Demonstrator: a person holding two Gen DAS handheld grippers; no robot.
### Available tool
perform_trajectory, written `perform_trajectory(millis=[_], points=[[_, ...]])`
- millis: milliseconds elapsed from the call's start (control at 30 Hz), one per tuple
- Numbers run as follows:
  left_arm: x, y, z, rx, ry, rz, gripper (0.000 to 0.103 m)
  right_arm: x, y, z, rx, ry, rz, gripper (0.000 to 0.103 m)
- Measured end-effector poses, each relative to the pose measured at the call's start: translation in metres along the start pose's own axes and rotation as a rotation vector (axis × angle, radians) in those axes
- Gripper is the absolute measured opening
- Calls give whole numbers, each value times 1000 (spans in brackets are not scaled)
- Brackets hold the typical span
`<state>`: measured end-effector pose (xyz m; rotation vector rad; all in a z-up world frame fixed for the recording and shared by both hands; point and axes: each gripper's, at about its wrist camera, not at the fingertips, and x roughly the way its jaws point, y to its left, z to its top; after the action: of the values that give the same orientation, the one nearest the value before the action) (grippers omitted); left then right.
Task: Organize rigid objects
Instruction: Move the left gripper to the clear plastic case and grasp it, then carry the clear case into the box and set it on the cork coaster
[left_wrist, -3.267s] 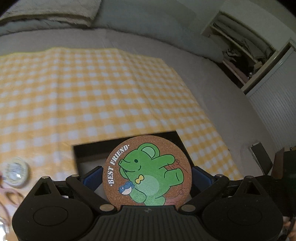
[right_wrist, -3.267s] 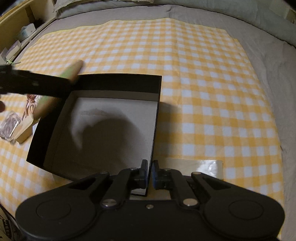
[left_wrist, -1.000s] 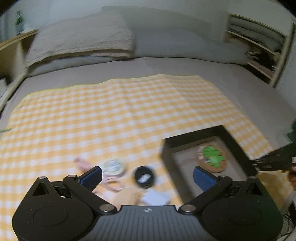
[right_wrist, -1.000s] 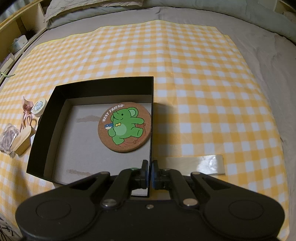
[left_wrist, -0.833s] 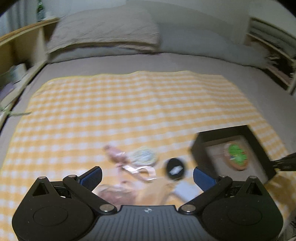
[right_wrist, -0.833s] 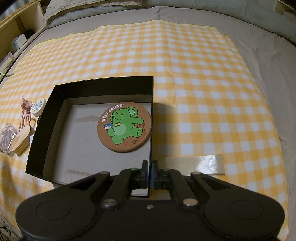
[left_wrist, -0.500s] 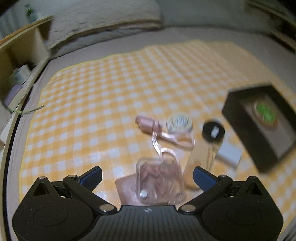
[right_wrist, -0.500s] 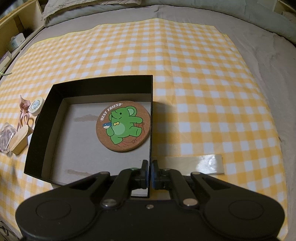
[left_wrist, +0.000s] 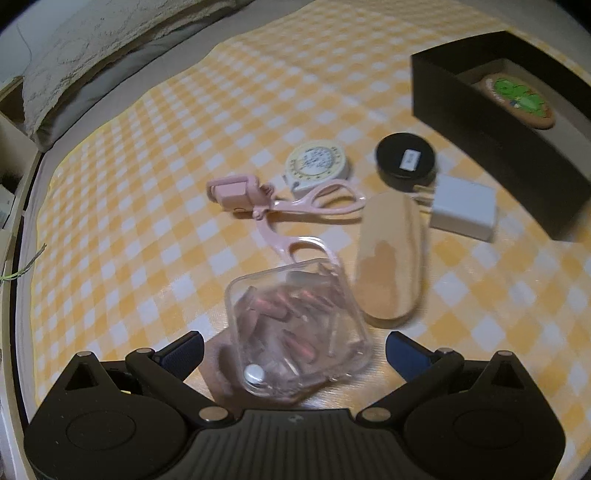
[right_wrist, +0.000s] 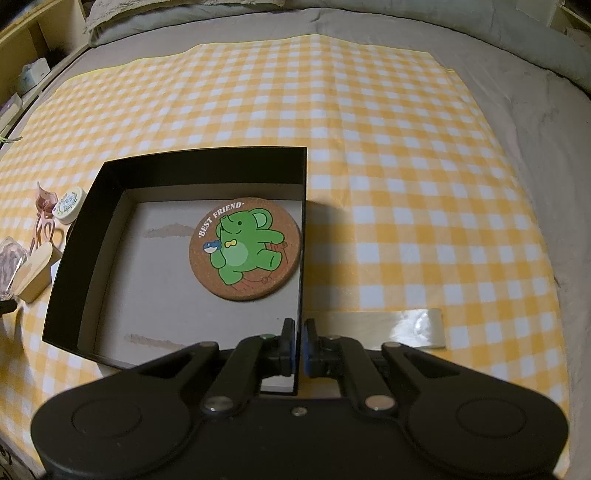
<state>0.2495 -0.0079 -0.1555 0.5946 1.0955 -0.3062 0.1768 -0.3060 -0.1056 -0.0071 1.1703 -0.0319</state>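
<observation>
On the bed, the coaster (right_wrist: 245, 251) now lies inside the black box (right_wrist: 85, 236). Right gripper (right_wrist: 299, 345) fingers pinch the box wall. Left gripper (left_wrist: 293, 345) has dropped over the clear case (left_wrist: 295, 325), fingers wide open, likely next.

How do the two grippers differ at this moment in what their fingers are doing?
The left gripper has its fingers spread wide on either side of a clear plastic case, not pressing on it. The right gripper has its fingers shut on the right-hand wall of the black box. The left one is over loose items on the checked cloth; the right one is at the box holding the cork coaster. Both point steeply downward.
</observation>
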Motion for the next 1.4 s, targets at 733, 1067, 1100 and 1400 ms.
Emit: perform_trajectory(millis=[733, 1067, 1100, 1400], points=[[4, 77, -13, -259, -117, -100, 94, 7, 0, 4, -11, 13, 1, 5], [25, 73, 23, -455, -86, -124, 99, 7, -2, 9, 7, 8, 3, 4], [27, 76, 25, -489, -76, -113, 98, 7, -2, 9, 11, 8, 6, 4], [43, 85, 27, -574, -16, -107, 79, -1, -2, 11, 29, -6, 11, 3]])
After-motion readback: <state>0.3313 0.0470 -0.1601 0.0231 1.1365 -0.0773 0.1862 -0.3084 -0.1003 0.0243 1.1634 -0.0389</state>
